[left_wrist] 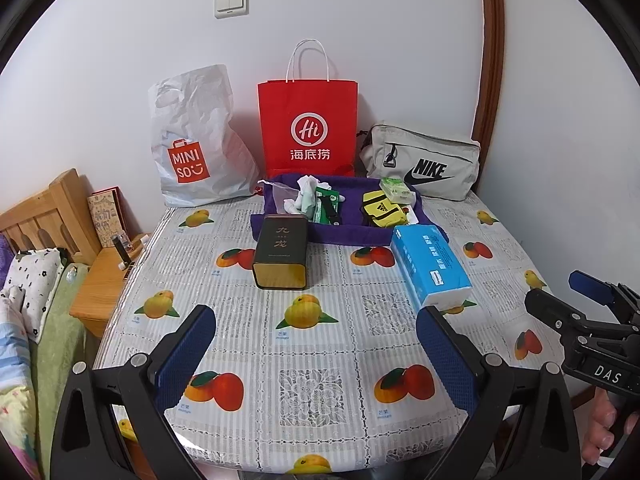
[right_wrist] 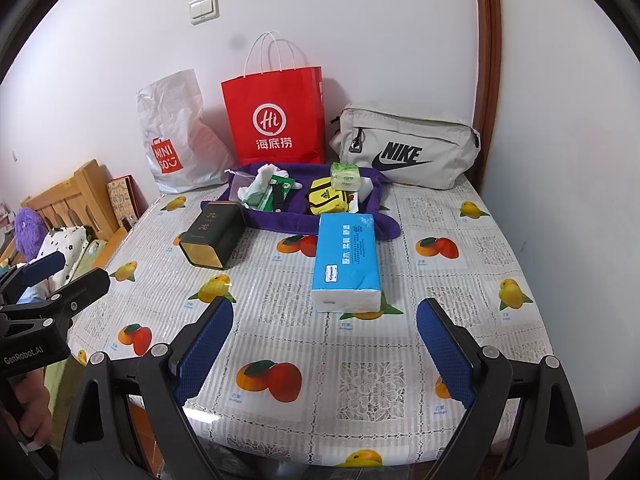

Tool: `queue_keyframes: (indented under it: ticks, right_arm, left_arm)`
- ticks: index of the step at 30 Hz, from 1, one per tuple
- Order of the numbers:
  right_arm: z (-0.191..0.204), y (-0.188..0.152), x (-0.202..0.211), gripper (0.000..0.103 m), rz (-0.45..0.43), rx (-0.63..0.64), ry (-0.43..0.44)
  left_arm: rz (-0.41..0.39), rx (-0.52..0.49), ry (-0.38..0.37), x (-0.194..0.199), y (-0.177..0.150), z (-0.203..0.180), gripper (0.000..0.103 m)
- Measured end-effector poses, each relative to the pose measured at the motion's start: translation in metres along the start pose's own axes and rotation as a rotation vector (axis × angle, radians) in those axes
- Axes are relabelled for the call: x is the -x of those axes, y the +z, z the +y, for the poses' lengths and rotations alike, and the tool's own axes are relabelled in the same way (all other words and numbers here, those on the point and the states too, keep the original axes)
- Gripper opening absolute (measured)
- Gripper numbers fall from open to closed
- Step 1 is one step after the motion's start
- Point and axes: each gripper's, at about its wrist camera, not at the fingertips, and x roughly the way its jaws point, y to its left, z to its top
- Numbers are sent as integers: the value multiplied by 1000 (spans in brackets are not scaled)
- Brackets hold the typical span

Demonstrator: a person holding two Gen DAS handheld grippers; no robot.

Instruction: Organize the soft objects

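A blue tissue pack [left_wrist: 430, 266] [right_wrist: 346, 260] lies on the fruit-print tablecloth, just ahead of both grippers. Behind it a purple towel [left_wrist: 352, 236] [right_wrist: 280, 224] is spread out, carrying a yellow pouch [left_wrist: 380, 210] [right_wrist: 326, 198], a small green tissue pack [left_wrist: 394, 190] [right_wrist: 346, 174], crumpled white tissue [left_wrist: 306, 186] [right_wrist: 264, 174] and green packets. My left gripper [left_wrist: 316, 344] hovers open over the table's near part, holding nothing. My right gripper [right_wrist: 324, 344] is open too, empty, with the blue pack straight in front of it.
A dark tin box [left_wrist: 280, 252] [right_wrist: 212, 236] lies left of the towel. A Miniso plastic bag [left_wrist: 196, 140], a red paper bag [left_wrist: 308, 128] and a grey Nike pouch [left_wrist: 424, 160] stand against the wall. A bed and a wooden nightstand [left_wrist: 104, 284] are on the left.
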Motion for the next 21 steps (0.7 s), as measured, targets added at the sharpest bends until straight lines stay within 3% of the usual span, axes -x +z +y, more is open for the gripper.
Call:
queue_keyframes:
  ticks: [21]
  right_arm:
    - [-1,-1,0,92,1,0,0]
  left_arm:
    - [1,5,4,0,-1,-1,101]
